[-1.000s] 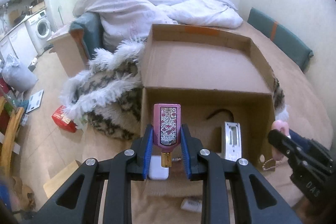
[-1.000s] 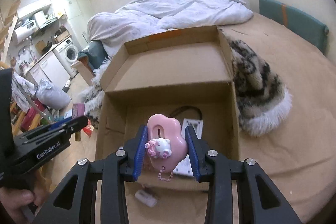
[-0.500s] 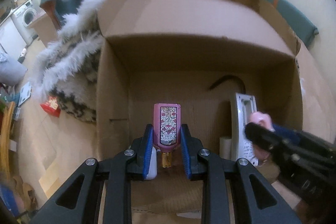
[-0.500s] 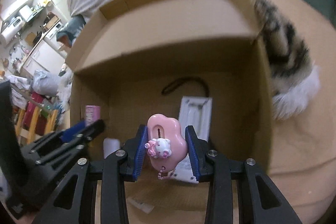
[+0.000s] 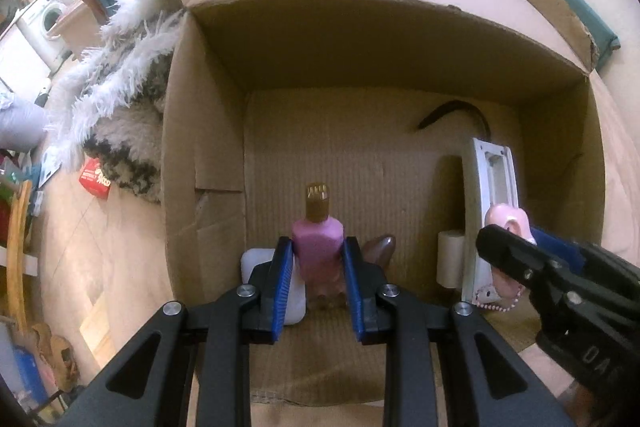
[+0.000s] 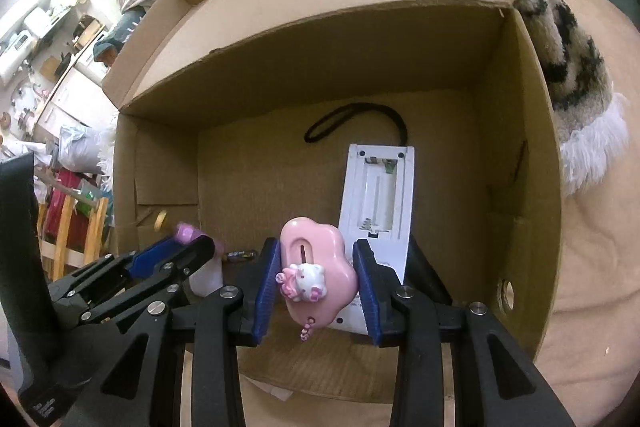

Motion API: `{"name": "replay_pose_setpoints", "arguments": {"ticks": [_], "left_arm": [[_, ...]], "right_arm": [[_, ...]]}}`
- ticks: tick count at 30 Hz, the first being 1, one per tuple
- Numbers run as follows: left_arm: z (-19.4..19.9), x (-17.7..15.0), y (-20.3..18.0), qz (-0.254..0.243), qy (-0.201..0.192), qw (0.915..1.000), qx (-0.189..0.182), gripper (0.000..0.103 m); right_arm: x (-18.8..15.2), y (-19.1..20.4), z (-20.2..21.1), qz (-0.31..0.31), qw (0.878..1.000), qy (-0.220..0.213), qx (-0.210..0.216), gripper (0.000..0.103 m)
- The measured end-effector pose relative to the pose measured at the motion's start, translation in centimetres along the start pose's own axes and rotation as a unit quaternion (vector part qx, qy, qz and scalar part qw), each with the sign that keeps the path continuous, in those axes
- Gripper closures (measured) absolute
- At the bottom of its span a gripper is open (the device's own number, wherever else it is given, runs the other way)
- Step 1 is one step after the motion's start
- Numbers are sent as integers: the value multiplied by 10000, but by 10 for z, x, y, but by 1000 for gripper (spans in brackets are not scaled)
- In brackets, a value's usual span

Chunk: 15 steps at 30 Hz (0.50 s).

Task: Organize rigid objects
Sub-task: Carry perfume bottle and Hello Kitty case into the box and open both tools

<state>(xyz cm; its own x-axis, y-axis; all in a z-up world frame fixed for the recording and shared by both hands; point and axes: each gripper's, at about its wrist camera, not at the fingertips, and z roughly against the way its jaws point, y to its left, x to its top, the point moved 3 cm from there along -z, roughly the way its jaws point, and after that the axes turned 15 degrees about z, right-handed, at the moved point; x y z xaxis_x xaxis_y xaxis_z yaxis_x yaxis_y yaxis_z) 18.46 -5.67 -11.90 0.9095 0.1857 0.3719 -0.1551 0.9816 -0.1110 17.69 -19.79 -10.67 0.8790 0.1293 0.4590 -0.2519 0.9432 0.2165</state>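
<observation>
An open cardboard box [image 5: 204, 147] [image 6: 516, 147] fills both views. My left gripper [image 5: 318, 243] reaches into its left part and is shut on a pink perfume bottle [image 5: 318, 247], whose gold cap points away from the camera. My right gripper [image 6: 316, 247] is low in the box's right part, shut on a pink cloud-shaped case [image 6: 312, 255] with a small kitty charm on it. Each gripper shows in the other's view: the right gripper [image 5: 520, 255] at the right edge, the left gripper [image 6: 176, 251] at the left.
On the box floor lie a white device [image 6: 380, 199] with an open battery bay, its black strap [image 6: 352, 115], a white block [image 5: 252, 263] and a pale cylinder [image 5: 450, 259]. A fuzzy spotted blanket [image 5: 120, 79] [image 6: 560, 39] borders the box. A red pack [image 5: 94, 179] lies on the floor.
Both grippers have sunk from above the box's front edge down into it. The perfume bottle has swung in the left grip: its gold cap pointed at the camera, now away.
</observation>
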Motion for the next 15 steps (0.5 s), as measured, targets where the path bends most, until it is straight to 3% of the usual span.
{"name": "replay_pose_setpoints", "arguments": {"ticks": [12,13,15], "left_arm": [[9,0,-3,-133,-230,9996,52,80],[12,-1,-3,-135,-249,9996,22,80],[17,-3,-4,-118,-250,9996,-64,73]], "right_arm": [[-4,-6,-2,-205,9998,13,29,63],[-5,-6,-1,-218,9997,-11,66,60],[-4,-5,2,-225,9996,-85,145,43]]}}
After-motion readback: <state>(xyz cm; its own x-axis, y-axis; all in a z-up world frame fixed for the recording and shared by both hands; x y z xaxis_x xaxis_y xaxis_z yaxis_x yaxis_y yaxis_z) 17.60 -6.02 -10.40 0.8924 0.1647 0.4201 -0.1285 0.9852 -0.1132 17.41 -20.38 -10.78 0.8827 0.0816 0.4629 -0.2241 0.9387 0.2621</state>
